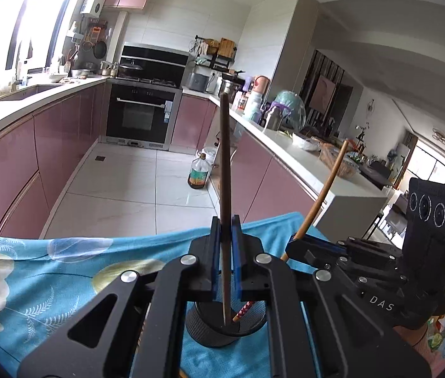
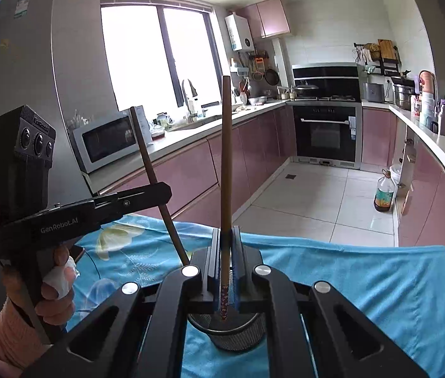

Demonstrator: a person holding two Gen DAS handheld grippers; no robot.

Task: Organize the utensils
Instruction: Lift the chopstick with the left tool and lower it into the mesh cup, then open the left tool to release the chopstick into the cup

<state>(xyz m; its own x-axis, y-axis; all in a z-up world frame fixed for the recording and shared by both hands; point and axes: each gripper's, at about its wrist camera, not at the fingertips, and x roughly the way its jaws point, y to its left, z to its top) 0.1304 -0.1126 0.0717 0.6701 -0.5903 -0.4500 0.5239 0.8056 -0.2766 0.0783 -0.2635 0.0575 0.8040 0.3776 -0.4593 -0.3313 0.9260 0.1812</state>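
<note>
A: Black mesh holder (image 1: 225,324) sits nearest, on the blue floral cloth (image 1: 65,271). Your left gripper (image 1: 225,252) pinches the dark chopstick (image 1: 225,157), tip already inside the holder.

B: And your right gripper (image 2: 225,258)?

A: Clamped on the lighter chopstick (image 2: 225,157), patterned end dipping into the same holder (image 2: 232,334).

B: Progress?

A: Late, I judge: both remain to be released. Beyond lie the pink cabinets (image 1: 18,163).

Two chopsticks — dark chopstick (image 1: 225,170), light chopstick (image 2: 225,157) — tips in mesh cup (image 1: 219,330) on cloth-covered table (image 1: 65,271).
</note>
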